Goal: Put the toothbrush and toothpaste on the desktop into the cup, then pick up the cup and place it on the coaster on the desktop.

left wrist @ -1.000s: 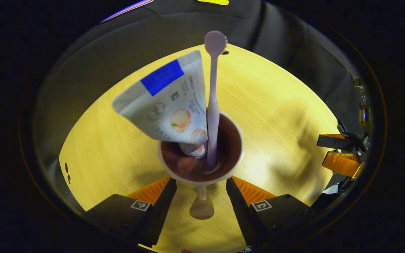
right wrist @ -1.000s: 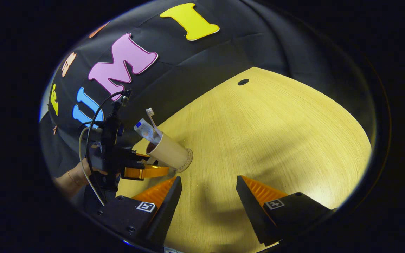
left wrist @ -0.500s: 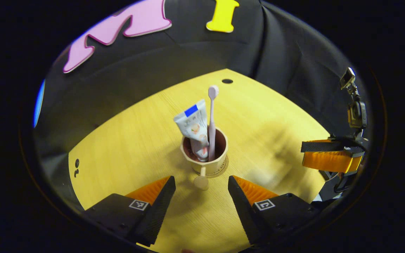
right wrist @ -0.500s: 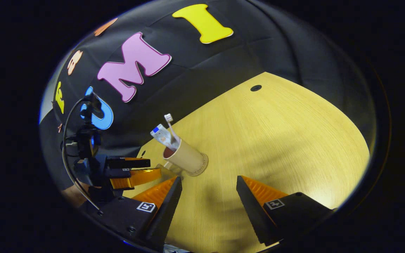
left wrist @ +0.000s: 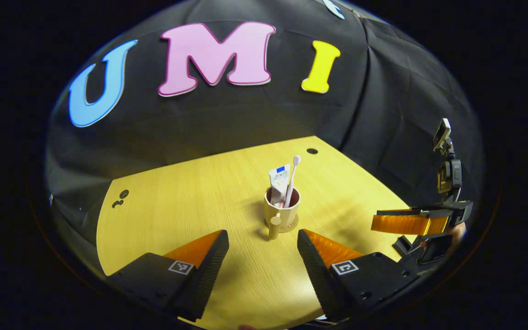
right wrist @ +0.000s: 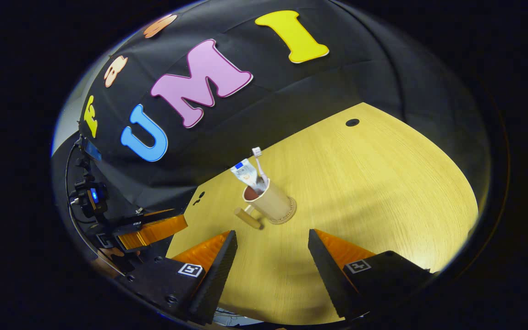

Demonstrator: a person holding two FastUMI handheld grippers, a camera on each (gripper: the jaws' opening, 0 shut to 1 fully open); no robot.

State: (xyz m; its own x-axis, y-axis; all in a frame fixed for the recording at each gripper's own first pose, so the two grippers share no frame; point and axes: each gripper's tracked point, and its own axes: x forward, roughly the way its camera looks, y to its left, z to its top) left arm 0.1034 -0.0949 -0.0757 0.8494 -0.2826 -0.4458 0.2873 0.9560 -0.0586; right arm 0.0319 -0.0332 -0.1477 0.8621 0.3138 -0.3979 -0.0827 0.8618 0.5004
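Looking along the left gripper [left wrist: 262, 256], its fingers stand wide apart and hold nothing; ahead, mid-desk [left wrist: 190, 197], the cup [left wrist: 282, 211] stands upright on the coaster [left wrist: 293, 225] with the toothpaste [left wrist: 278, 178] and toothbrush [left wrist: 290, 179] sticking out of it, its handle pointing back toward the camera, and the right gripper hangs off at the right edge, well apart from the cup. From the right gripper [right wrist: 268, 256], also wide open and empty, the cup [right wrist: 271, 202] sits on the coaster [right wrist: 289, 214], toothbrush [right wrist: 259, 162] and toothpaste [right wrist: 244, 172] inside, while the left gripper hangs at the far left, clear of it. Judging by this, every step looks done and nothing is left but to pull away
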